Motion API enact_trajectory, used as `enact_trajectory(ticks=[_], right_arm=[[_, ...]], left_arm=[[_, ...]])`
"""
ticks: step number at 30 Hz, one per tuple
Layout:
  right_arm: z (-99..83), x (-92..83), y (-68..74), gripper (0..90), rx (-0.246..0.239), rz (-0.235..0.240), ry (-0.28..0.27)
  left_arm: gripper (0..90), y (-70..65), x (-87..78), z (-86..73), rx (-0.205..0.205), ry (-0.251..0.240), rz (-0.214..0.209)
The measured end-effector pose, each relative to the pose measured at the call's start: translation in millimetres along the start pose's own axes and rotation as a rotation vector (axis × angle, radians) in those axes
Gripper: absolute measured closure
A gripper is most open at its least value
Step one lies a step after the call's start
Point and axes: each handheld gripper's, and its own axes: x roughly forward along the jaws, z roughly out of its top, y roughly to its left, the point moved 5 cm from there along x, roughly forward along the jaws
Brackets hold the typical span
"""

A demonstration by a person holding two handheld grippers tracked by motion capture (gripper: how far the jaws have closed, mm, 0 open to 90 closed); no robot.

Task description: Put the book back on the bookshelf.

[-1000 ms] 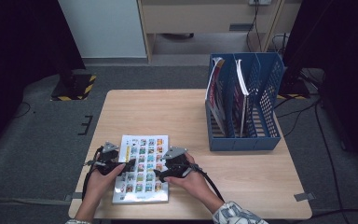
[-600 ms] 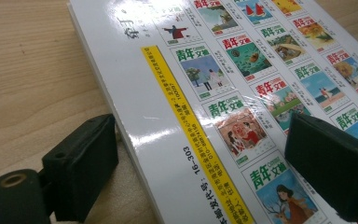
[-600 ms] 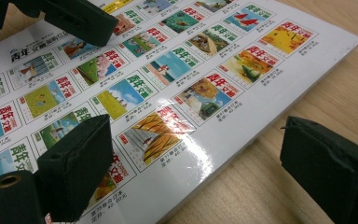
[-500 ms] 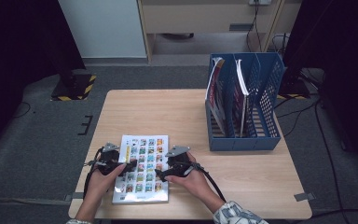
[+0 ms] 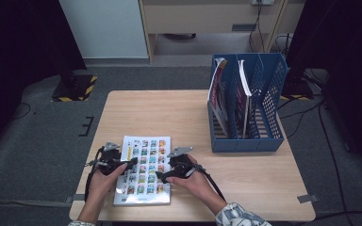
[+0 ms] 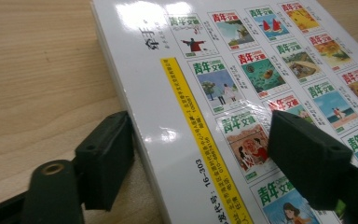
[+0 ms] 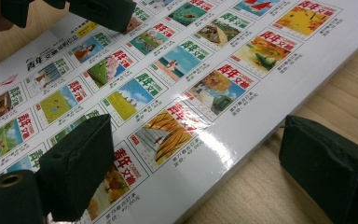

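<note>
Lying flat: glossy magazine [image 5: 143, 170], small cover pictures.

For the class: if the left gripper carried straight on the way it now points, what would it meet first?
Most likely the magazine. The left gripper points across it, one jaw over the cover and one beside its edge, having just been closing. Whether a pad already touches is unclear.
</note>
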Motion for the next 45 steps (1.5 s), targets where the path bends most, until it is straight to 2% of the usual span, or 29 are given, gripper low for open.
enact_trajectory(ticks=[3, 5, 7, 9, 10, 12, 13, 14, 15, 17, 19, 20, 21, 23, 25, 28, 33, 36, 42, 45], right_arm=[[-0.4, -0.6, -0.3, 10.5, -0.004, 0.000, 0.003], [-0.5, -0.8, -0.2, 10.5, -0.003, 0.000, 0.003], [-0.5, -0.8, -0.2, 10.5, -0.002, 0.000, 0.003], [-0.5, -0.8, -0.3, 10.5, -0.003, 0.001, 0.003], [-0.6, -0.9, -0.2, 10.5, -0.002, 0.002, 0.003], [-0.7, -1.0, -0.3, 10.4, -0.003, 0.003, 0.004], [-0.7, -0.9, -0.5, 10.4, -0.004, 0.004, 0.004], [-0.7, -1.0, -0.5, 10.4, -0.003, 0.005, 0.004], [-0.6, -1.2, -0.4, 10.4, -0.003, 0.006, 0.006], [-0.6, -1.2, -0.3, 10.4, -0.001, 0.007, 0.006], [-0.6, -0.9, -0.6, 10.4, -0.003, 0.008, 0.003], [-0.7, -1.1, -0.7, 10.4, -0.006, 0.010, 0.005], [-0.6, -1.0, -0.7, 10.4, -0.005, 0.008, 0.004], [-0.8, -1.2, -0.7, 10.4, -0.005, 0.008, 0.004], [-0.9, -1.3, -0.9, 10.4, -0.008, 0.009, 0.005], [-0.9, -1.3, -0.9, 10.4, -0.008, 0.008, 0.005], [-1.2, -2.0, -1.0, 10.6, -0.011, 0.009, 0.007], [-1.8, -2.7, -0.9, 10.7, -0.013, 0.017, 0.008], [-2.6, -3.9, -1.5, 10.0, -0.025, 0.028, 0.015], [-2.9, -4.6, -1.5, 8.8, -0.008, 0.035, 0.007]], left_arm=[[28.4, -0.9, -7.0, 4.5, -0.020, -0.032, -0.017], [31.7, -0.8, -14.5, 8.0, -0.058, -0.081, -0.061], [36.9, -2.3, -20.9, 10.8, -0.075, -0.123, -0.113], [40.8, -5.2, -23.4, 10.9, -0.056, -0.111, -0.138], [41.8, -7.7, -22.3, 8.9, -0.049, -0.088, -0.163], [43.5, -14.8, -16.1, 1.7, -0.008, -0.018, -0.206], [44.6, -16.5, -14.7, 0.6, -0.003, -0.011, -0.210], [43.6, -18.2, -12.6, 0.1, 0.009, -0.003, -0.203], [41.8, -18.9, -11.7, 2.0, 0.004, -0.008, -0.186], [44.0, -19.6, -11.0, 7.1, -0.012, -0.025, -0.186], [48.2, -20.1, -7.7, 9.2, -0.014, -0.022, -0.172], [50.3, -21.1, -4.6, 8.7, 0.016, -0.003, -0.153], [51.1, -21.9, -3.4, 8.3, 0.028, 0.004, -0.142], [56.3, -23.3, -3.9, 9.1, 0.045, -0.010, -0.123], [64.1, -23.7, -5.5, 10.3, 0.038, -0.031, -0.127], [69.8, -25.2, -6.4, 9.6, 0.042, -0.049, -0.114], [77.9, -31.6, -11.6, 10.9, 0.104, -0.084, -0.091], [80.1, -34.6, -16.2, 12.4, 0.136, -0.110, -0.093], [81.2, -43.5, -26.6, 17.0, 0.190, -0.163, -0.097], [81.3, -46.6, -32.6, 18.5, 0.214, -0.189, -0.101]])
